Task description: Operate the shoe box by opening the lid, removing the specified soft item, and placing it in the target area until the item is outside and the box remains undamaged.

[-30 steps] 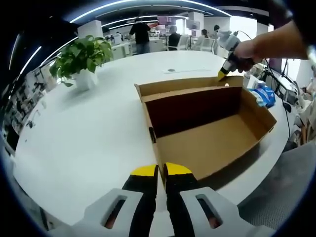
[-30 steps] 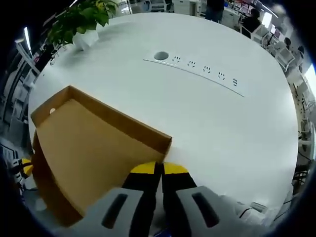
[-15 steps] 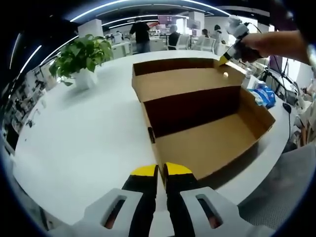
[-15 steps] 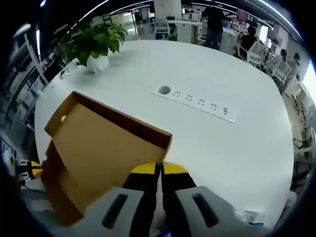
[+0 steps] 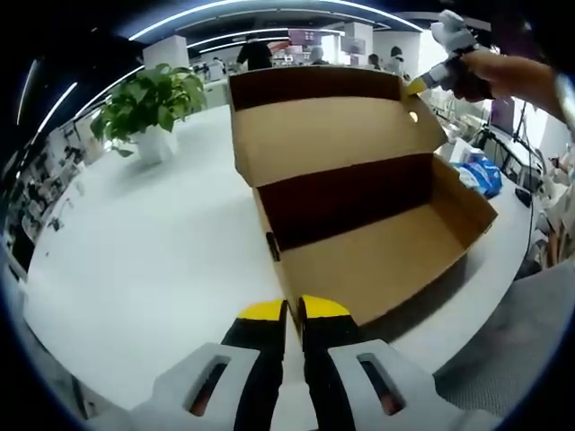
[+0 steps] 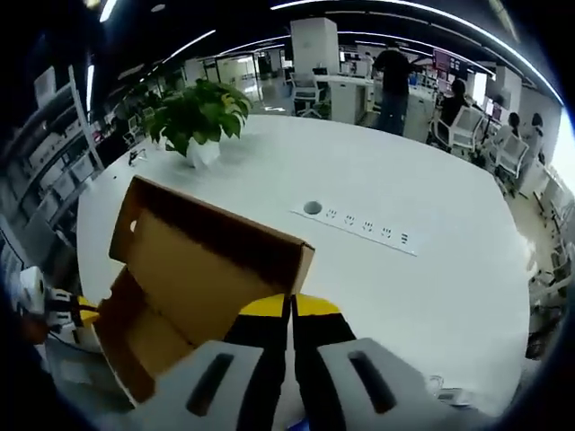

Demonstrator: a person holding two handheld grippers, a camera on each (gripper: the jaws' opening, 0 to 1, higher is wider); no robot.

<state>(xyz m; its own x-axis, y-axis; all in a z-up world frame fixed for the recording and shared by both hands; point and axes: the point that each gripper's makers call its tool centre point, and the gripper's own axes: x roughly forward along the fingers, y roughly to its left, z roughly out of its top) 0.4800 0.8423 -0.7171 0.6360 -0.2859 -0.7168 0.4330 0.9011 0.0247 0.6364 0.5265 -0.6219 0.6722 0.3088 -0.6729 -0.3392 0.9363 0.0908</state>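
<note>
Shoe box (image 5: 377, 242) sits open on white table (image 5: 144, 242). Right gripper (image 6: 289, 305) pinches lid (image 5: 332, 130), lifting. Left gripper (image 5: 292, 310) closed, empty, near box front. Pull too hard, lid could tear.

Open-plan office, big shared meeting table.

Large white round table (image 6: 449, 224) w/ built-in power strip (image 6: 364, 224) of sockets + cable grommet (image 6: 312, 208) in its top; potted plant (image 6: 199, 117) in white pot near the edge. Behind: rows of desks w/ office chairs (image 6: 458, 126), a few people (image 6: 393, 76) standing or seated at workstations, long ceiling strip lights (image 5: 225, 7), shelving (image 6: 40, 171) along one side.
</note>
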